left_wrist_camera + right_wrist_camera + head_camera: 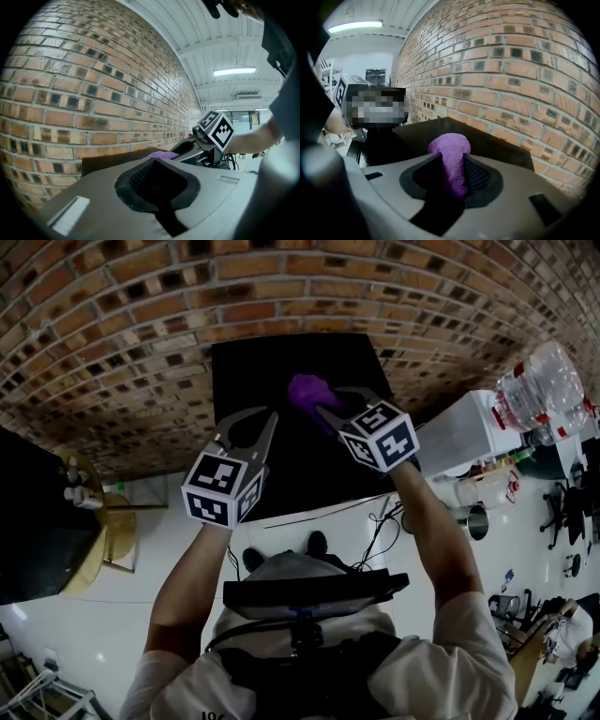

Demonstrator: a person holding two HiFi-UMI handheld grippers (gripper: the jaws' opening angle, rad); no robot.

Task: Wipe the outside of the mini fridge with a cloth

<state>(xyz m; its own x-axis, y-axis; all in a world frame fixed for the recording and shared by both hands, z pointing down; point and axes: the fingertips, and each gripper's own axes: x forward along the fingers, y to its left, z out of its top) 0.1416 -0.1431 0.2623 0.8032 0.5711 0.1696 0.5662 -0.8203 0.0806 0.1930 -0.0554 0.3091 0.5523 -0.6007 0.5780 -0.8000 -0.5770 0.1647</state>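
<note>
The black mini fridge [251, 381] stands against a brick wall, and I look down on its flat top. My right gripper [322, 410] is shut on a purple cloth [308, 391] and holds it over the back of that top. In the right gripper view the cloth [452, 157] sticks up from between the jaws, above the fridge top [492, 140]. My left gripper [266, 426] is shut and empty, hovering over the fridge's left part, beside the right one. From the left gripper view the cloth [162, 154] and the right gripper [187, 147] lie just ahead.
A brick wall [141, 324] runs right behind the fridge. A white cabinet [459, 432] with water bottles [544, 390] stands to the right. A round gold table [98, 535] is on the left. Cables [380, 521] lie on the white floor in front.
</note>
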